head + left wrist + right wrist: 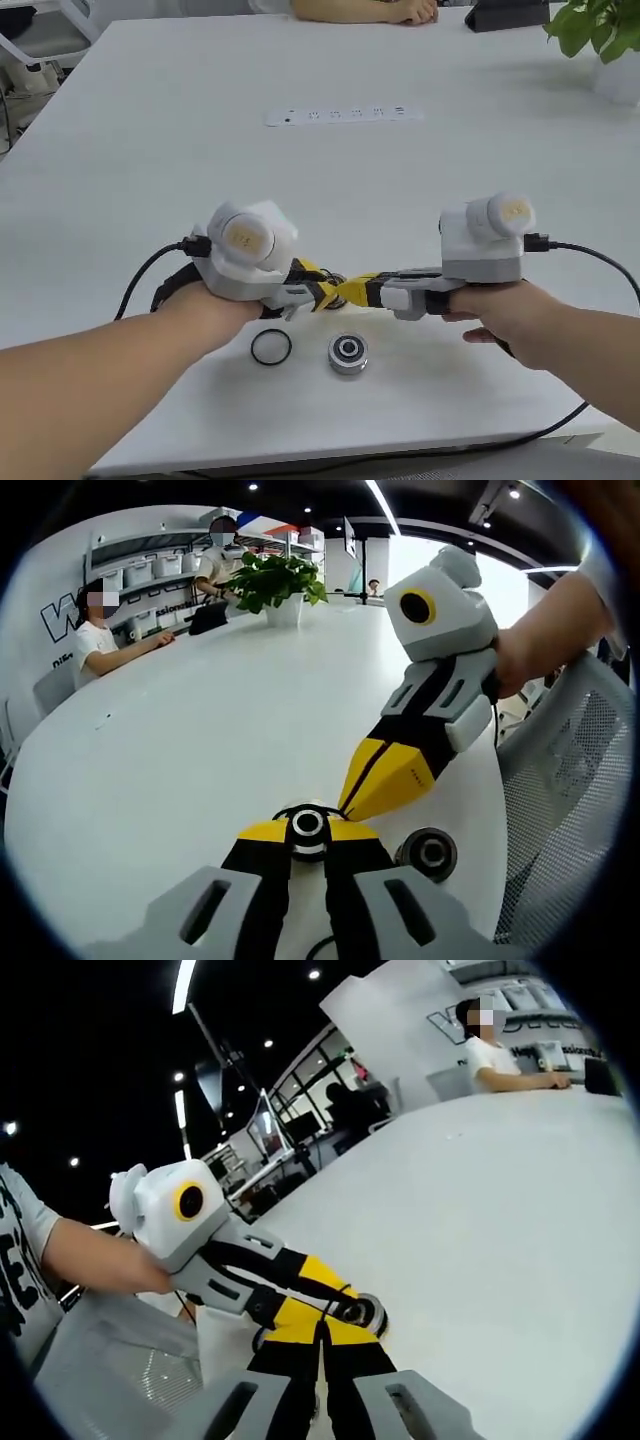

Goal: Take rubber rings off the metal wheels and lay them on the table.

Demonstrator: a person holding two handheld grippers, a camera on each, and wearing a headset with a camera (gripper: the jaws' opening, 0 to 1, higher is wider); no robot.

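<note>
Above the surface point(300, 180), the left gripper point(322, 292) clamps a rigid metal wheel point(308, 823) while the right gripper point(322, 1322), jaws together, meets its rim, where the stretchy rubber ring likely wants pinching.

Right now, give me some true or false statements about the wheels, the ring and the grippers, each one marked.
1. The left gripper clamps a metal wheel. True.
2. The right gripper hangs far from it. False: its jaw tips are right at that wheel.
3. A loose rubber ring lies on the table. True.
4. A second wheel sits stacked on the ring. False: it lies beside it, apart.
5. The power strip lies between the grippers. False: it lies beyond them, farther up the table.
</note>
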